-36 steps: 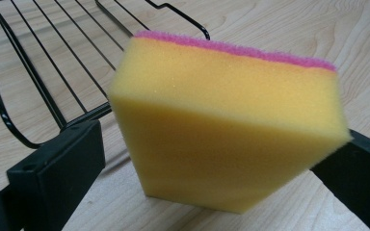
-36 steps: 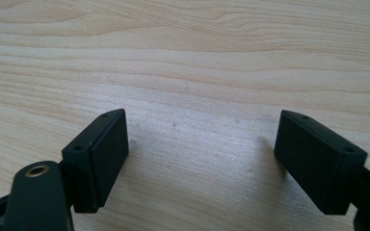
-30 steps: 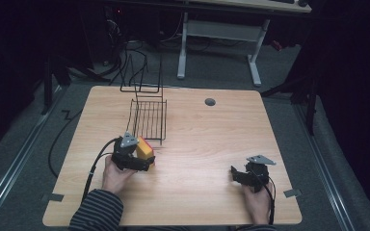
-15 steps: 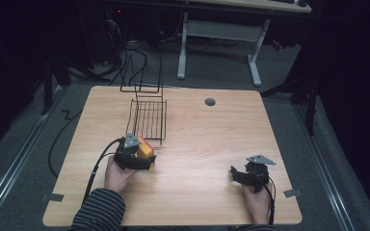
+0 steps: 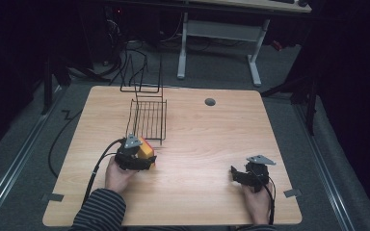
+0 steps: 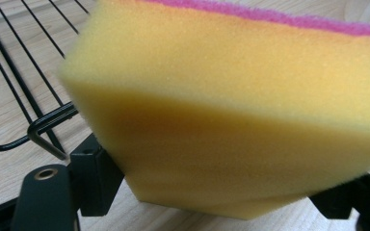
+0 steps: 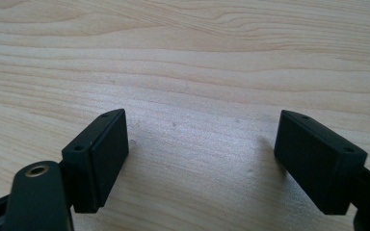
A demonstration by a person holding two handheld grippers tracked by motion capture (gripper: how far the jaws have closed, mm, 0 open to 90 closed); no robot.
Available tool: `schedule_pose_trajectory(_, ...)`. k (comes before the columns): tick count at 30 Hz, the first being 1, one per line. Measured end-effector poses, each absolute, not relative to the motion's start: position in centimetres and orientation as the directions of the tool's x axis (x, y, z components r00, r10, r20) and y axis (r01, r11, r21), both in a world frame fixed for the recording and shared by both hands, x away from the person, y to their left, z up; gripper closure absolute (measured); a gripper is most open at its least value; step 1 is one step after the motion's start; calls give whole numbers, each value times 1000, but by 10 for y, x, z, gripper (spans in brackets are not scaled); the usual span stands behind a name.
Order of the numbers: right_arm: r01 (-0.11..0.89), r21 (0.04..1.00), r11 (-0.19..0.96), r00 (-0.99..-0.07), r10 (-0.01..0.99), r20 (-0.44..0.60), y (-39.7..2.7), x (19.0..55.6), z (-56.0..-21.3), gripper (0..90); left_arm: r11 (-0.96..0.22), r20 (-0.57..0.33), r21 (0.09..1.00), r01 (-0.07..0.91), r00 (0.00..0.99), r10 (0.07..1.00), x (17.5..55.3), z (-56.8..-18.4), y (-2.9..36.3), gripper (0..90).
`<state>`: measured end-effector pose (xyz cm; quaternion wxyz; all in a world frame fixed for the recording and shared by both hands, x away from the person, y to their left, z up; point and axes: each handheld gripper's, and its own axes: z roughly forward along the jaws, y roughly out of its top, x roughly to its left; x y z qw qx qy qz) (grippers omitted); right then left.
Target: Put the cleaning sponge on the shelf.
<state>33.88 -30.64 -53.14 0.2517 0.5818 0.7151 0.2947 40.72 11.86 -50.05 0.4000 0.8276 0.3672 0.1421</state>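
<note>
wooden table (image 5: 197, 144) broad, bare in middle. black wire rack (image 5: 148, 117) at far left part. yellow sponge (image 6: 231, 110) with pink scrub face, on table just beside rack's near edge. left gripper (image 5: 142, 156) jaws just closing, now pinching sponge across foam sides. judged light, soft, squashy; grip mid-body, gently. right gripper (image 7: 200, 163) wide open, empty, over bare wood.

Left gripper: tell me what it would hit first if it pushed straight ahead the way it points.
The left gripper, its fingers just closed on the yellow sponge, points toward the black wire rack. Going straight on, the sponge would probably meet the rack's near edge first, though the gap between them is hard to judge.
</note>
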Motion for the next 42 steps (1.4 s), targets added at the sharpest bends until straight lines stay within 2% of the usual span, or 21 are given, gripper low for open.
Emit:
schedule_pose_trajectory(11, 685, 714, 148, -196, 981, -16, -306, 339, -531, 196, -412, -51, 778, 474, 701, 711, 402, -494, 119, 228)
schedule_pose_trajectory(25, 684, 714, 149, -196, 980, -17, -306, 339, -531, 196, -422, -30, 793, 439, 720, 694, 388, -471, 123, 229)
schedule_pose_trajectory(42, 684, 714, 149, -196, 980, -16, -306, 339, -531, 196, -427, -6, 812, 397, 737, 676, 388, -442, 119, 229)
